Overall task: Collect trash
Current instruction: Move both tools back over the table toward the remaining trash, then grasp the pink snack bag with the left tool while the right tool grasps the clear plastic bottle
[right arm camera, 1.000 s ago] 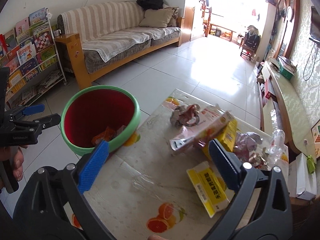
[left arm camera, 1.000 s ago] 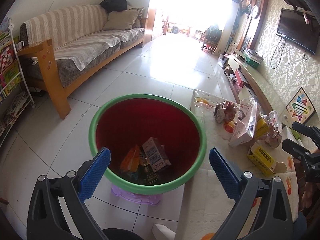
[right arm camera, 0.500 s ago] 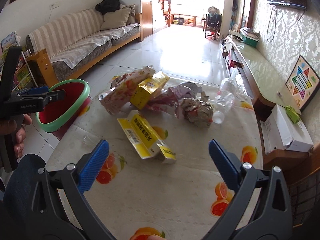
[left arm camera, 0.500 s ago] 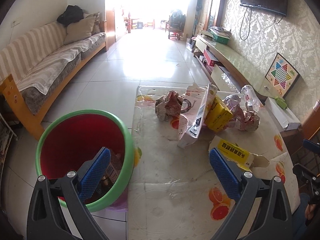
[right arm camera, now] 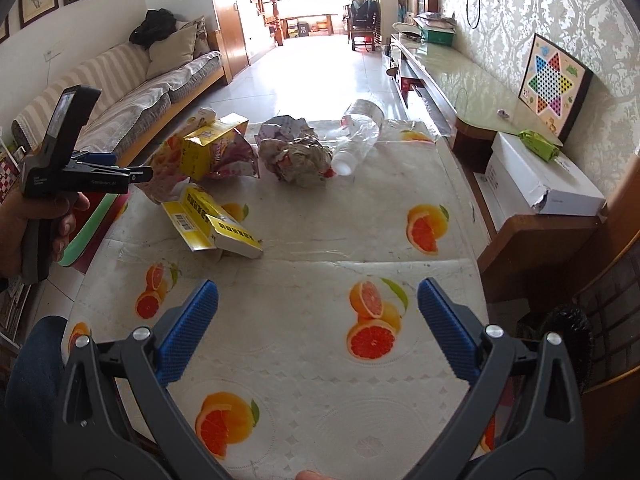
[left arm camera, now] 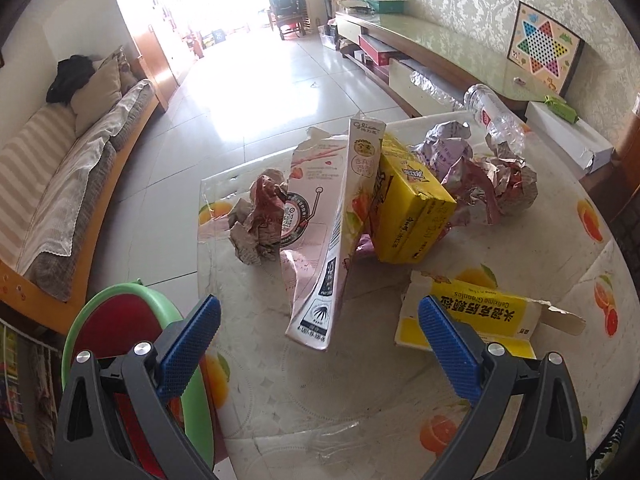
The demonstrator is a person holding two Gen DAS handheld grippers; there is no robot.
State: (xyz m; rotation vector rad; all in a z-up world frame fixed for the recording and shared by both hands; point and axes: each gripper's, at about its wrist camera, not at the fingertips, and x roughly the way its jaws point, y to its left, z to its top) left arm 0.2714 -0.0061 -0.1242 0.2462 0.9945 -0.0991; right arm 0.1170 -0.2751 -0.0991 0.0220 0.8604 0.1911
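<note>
Trash lies on the fruit-print table (right arm camera: 320,240): a tall pink-white carton (left arm camera: 332,232), a yellow snack box (left arm camera: 408,216), a flattened yellow medicine box (left arm camera: 476,316) (right arm camera: 212,224), crumpled wrappers (left arm camera: 256,224) (right arm camera: 300,156) and a clear plastic bottle (right arm camera: 360,132). The green-rimmed red bin (left arm camera: 132,360) stands at the table's left edge. My left gripper (left arm camera: 320,344) is open and empty just short of the carton, and also shows as the left gripper (right arm camera: 112,168) held in a hand in the right wrist view. My right gripper (right arm camera: 318,324) hangs open and empty over bare tablecloth.
A striped sofa (left arm camera: 60,184) runs along the left wall. A long low cabinet (right arm camera: 448,84) and a white box (right arm camera: 540,180) line the right side. A book rack (left arm camera: 16,392) stands beside the bin. Tiled floor (left arm camera: 260,88) stretches beyond the table.
My left gripper swung right from above the bin to face the trash on the table. My right gripper turned right and pulled back, so the trash now lies farther ahead. Both stayed open.
</note>
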